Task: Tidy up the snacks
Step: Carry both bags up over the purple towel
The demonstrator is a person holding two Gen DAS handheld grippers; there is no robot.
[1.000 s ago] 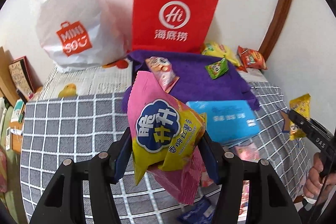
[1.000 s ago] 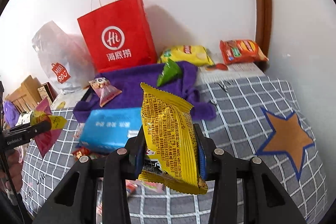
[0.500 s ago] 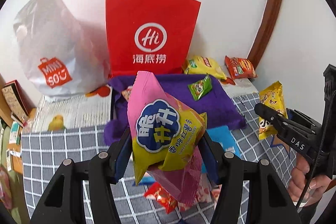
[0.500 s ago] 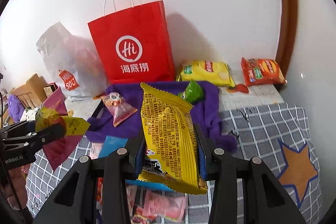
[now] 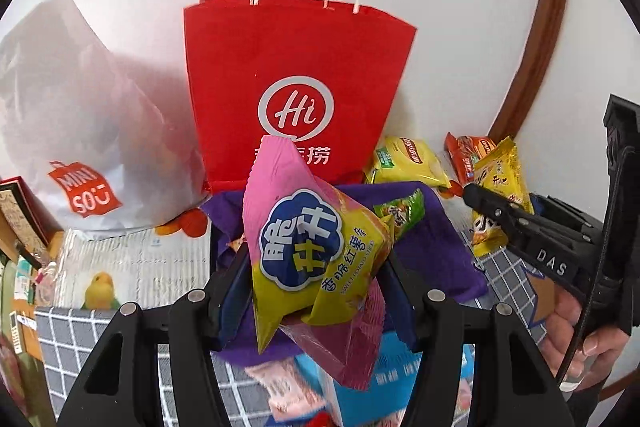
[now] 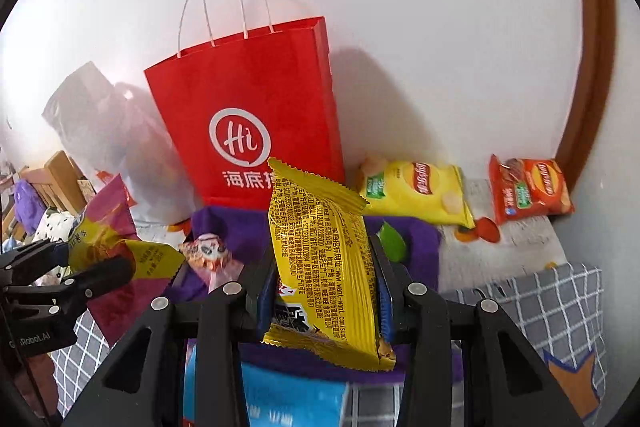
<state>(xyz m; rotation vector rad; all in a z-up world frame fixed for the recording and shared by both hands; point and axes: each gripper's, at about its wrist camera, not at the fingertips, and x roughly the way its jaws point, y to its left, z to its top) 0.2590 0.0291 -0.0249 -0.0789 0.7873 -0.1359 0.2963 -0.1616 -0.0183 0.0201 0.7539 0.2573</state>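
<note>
Both grippers are carrying snacks toward the red paper bag (image 5: pixel 296 75), which is standing upright at the back edge of the surface against the wall w/ its top open. Left gripper (image 5: pixel 316 287) is clamping the pink-and-yellow sweet potato pack (image 5: pixel 316 251), fingers pressing its sides, pack held up in front of the bag's lower half. Right gripper (image 6: pixel 322 291) is pinching the yellow wafer pack (image 6: pixel 324 259) the same way, also short of the bag. Nothing visibly going in yet; bag's inside isn't showing, so can't tell what's already stored. Still left: green packet (image 6: pixel 390 241) and small pink-white packet (image 6: pixel 210 255) lying on the purple cloth (image 5: pixel 436 247), yellow chips bag (image 6: pixel 416 191) and orange chips bag (image 6: pixel 528 189) sitting by the back-right corner, blue pack (image 6: pixel 288 399) plus more near the front edge. Judging by that, roughly early-to-mid task.
</note>
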